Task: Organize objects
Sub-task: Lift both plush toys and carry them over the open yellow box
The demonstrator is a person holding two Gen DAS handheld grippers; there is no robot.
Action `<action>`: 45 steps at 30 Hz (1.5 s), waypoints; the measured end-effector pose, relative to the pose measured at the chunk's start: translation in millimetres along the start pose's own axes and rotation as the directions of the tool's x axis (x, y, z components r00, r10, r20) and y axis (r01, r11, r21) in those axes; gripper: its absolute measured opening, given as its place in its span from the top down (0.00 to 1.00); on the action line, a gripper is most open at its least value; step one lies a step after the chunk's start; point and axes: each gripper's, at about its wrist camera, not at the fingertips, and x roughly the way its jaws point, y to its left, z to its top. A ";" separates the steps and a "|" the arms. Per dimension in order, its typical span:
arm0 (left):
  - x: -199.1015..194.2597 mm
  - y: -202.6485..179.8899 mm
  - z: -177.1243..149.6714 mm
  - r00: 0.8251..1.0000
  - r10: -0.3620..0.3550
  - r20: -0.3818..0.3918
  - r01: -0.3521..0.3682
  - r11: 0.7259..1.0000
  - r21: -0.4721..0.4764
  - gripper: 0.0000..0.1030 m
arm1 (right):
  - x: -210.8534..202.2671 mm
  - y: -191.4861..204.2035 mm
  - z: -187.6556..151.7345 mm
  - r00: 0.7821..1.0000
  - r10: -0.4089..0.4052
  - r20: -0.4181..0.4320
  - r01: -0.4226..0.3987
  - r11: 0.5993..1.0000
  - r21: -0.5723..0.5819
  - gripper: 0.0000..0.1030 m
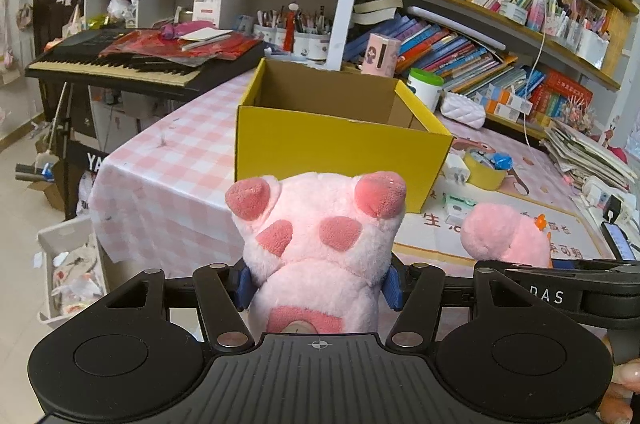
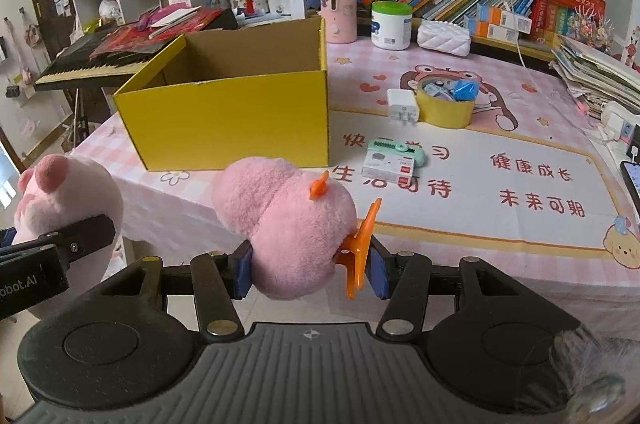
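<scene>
Crowded bookshelves and a keyboard ring a tabletop (image 2: 520,111) under a pink checked cloth, and a yellow cardboard box (image 2: 240,119) stands open on it, nothing showing inside from here. Both plush toys are off the surface, held out in front of the near edge.

The left tool (image 1: 320,288) is clamped on a pale pink bear (image 1: 320,236), blue pads pressed into its sides, its feet pointing ahead at the box. The right tool (image 2: 310,274) is closed across a pink plush duck (image 2: 288,224), one pad on the fur, the other against its orange foot.

What matters next is that the box lies straight ahead and somewhat below both toys, its near wall facing them, its long side running across the view. The bear sits squarely before it; the duck is off toward its right corner. Both tools tilt downward side by side, close together. I'd judge each must carry forward over the near wall before letting go.
</scene>
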 end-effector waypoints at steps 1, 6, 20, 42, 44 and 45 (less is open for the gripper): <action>-0.7 1.6 -0.5 1.000 0.002 0.000 -0.002 1.000 -0.002 0.43 | -0.1 1.4 -0.4 1.000 0.002 -0.003 -0.002 1.000 -0.001 0.50; -4.9 6.8 -1.8 1.000 0.008 0.006 -0.008 1.000 -0.012 0.43 | -1.2 7.5 -2.8 1.000 0.015 -0.016 -0.015 1.000 -0.006 0.50; -10.0 8.6 -2.4 1.000 0.005 0.017 -0.005 1.000 -0.007 0.44 | -4.7 13.3 -7.0 0.999 0.029 -0.032 -0.029 1.000 -0.012 0.50; -21.4 10.5 -3.5 1.000 0.001 0.030 0.000 1.000 -0.015 0.43 | -11.3 18.3 -8.4 0.998 0.038 -0.040 -0.039 0.999 -0.028 0.50; -20.9 10.1 -3.7 1.000 0.000 0.029 0.001 1.000 -0.016 0.43 | -10.7 18.0 -8.4 0.998 0.038 -0.040 -0.039 0.999 -0.028 0.50; -19.9 9.5 -3.5 1.000 -0.001 0.028 0.001 1.000 -0.017 0.43 | -10.6 18.0 -8.3 0.998 0.038 -0.040 -0.040 0.999 -0.028 0.50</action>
